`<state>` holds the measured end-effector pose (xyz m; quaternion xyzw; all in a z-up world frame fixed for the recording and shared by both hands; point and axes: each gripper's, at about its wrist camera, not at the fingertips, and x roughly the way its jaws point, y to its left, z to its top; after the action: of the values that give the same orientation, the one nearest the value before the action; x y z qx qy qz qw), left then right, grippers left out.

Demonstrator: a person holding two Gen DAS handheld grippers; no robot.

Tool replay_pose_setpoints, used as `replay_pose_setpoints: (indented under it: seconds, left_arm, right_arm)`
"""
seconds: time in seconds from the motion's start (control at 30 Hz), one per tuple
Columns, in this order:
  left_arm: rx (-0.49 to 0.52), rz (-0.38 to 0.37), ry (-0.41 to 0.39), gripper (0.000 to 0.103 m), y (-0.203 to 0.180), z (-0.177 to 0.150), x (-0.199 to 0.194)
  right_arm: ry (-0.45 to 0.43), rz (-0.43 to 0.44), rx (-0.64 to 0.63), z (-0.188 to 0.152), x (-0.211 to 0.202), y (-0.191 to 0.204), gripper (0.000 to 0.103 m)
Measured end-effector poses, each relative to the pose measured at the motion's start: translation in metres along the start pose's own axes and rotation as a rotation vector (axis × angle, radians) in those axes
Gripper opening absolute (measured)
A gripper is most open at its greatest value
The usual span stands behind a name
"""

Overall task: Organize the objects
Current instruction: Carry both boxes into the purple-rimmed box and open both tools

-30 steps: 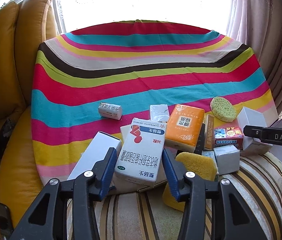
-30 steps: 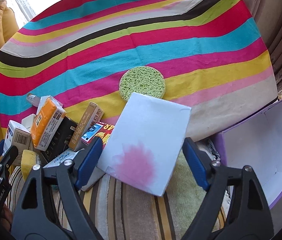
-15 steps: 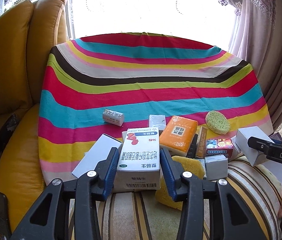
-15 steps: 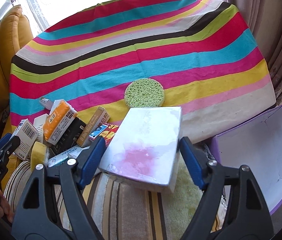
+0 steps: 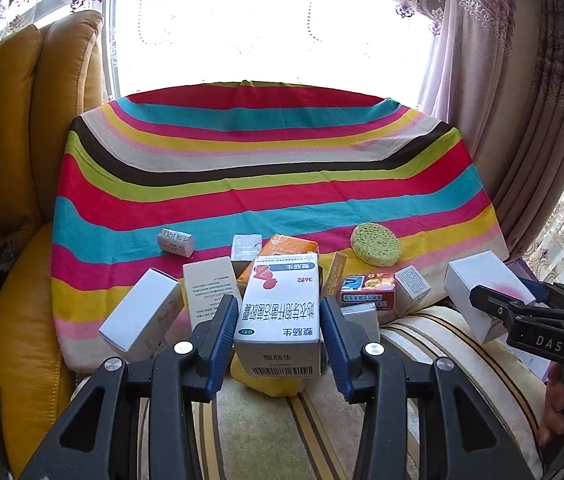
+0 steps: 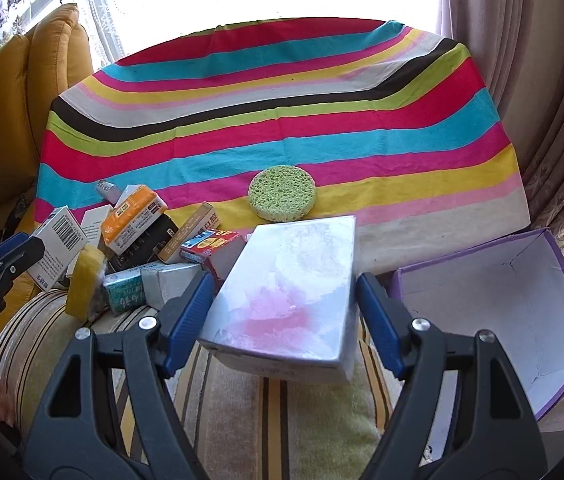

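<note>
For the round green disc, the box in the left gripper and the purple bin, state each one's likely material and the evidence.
Round green disc: probably cellulose sponge; matte, pitted with pores.
Box in the left gripper: thin printed cardboard, slightly glossy; sharp folded edges, barcode.
Purple bin: likely paperboard; creases show on its white inner wall.

— What's your left gripper (image 5: pixel 278 326) on?
— Your blue pads (image 5: pixel 224 334) clamp the white medicine box (image 5: pixel 280 316). Green sponge (image 5: pixel 375 245) at one o'clock; right gripper (image 5: pixel 529 312), holding a white carton (image 5: pixel 485 294), at three.
</note>
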<state>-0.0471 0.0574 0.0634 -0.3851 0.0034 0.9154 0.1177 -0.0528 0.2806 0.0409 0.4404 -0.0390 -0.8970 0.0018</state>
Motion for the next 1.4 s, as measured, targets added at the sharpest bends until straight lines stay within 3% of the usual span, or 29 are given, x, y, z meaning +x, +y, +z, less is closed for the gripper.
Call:
replay_pose_setpoints:
  seconds: [0.27, 0.9, 1.2, 1.3, 1.4]
  left_arm:
    - [0.058, -0.096, 0.036, 0.043, -0.047, -0.006, 0.005]
    - [0.213, -0.354, 0.14, 0.043, -0.184, -0.015, 0.02]
    - [0.301, -0.453, 0.191, 0.043, -0.239, -0.023, 0.031]
    - [0.307, -0.475, 0.204, 0.045, -0.245, -0.024, 0.036]
    - [0.308, -0.467, 0.209, 0.057, -0.248, -0.024, 0.038]
  right_arm:
    - [-0.015, -0.017, 0.032, -0.018, -0.022, -0.03, 0.076]
    - [0.006, -0.13, 0.307, -0.056, -0.045, -0.152, 0.076]
    - [0.014, -0.158, 0.412, -0.067, -0.045, -0.183, 0.077]
    - [0.01, -0.15, 0.452, -0.07, -0.045, -0.191, 0.077]
    - [0.003, -0.139, 0.482, -0.072, -0.046, -0.196, 0.078]
